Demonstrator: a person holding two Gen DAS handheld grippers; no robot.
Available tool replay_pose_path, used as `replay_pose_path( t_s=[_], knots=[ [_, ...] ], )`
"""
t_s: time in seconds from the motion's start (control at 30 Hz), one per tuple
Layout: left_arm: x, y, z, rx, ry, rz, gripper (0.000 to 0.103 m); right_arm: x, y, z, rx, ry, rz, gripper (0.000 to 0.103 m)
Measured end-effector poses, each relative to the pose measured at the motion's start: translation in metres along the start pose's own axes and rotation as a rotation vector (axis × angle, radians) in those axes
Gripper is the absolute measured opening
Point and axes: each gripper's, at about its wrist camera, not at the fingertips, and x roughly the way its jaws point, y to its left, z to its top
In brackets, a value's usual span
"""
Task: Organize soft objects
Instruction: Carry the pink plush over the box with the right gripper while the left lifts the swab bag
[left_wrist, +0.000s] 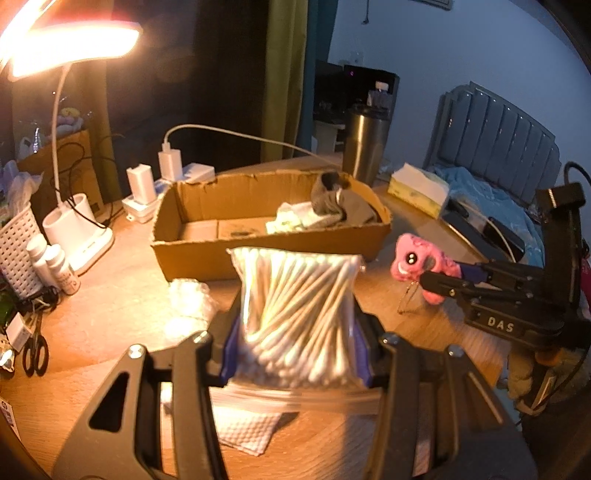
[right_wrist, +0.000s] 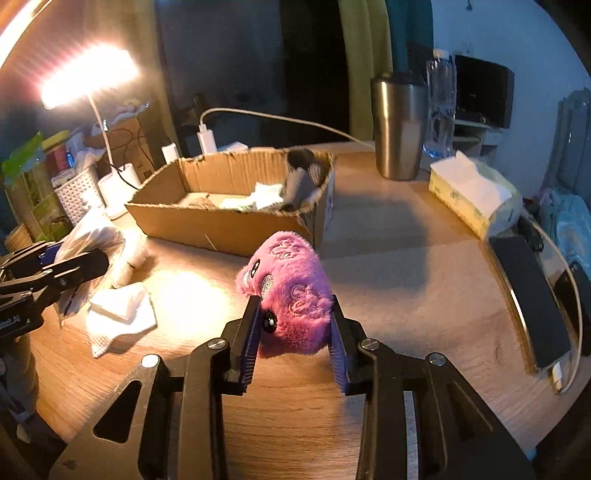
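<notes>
Cardboard is your landmark: the open cardboard box (left_wrist: 271, 218) stands on the wooden table (left_wrist: 122, 295), and everything below is placed against it.

Left to right. Your left gripper (left_wrist: 295, 354) is clamped on the bag of cotton swabs (left_wrist: 299, 314), pads pressing both sides. The bag is held clear of the table, just short of the box's near wall, with the swabs' long axis running up and away toward the box. A folded white tissue (right_wrist: 122, 314) lies on the table below it, on the near side of the box.

Your right gripper (right_wrist: 295, 332) pinches the pink plush toy (right_wrist: 288, 291), which sits off the box's near right corner, close to it.

Judgement: both loads lie near side of the box, and the box lies straight ahead of both tools. The left hand is squarer to the opening; both grippers tilt downward.
</notes>
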Motion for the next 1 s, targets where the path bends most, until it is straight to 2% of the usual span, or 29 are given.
replay_pose_path(
  t_s=[1.0],
  knots=[
    [-0.042, 0.043, 0.033, -0.065, -0.174, 0.047, 0.049, -0.046, 0.042, 0.061, -0.118, -0.163, 0.001, 0.035]
  ],
)
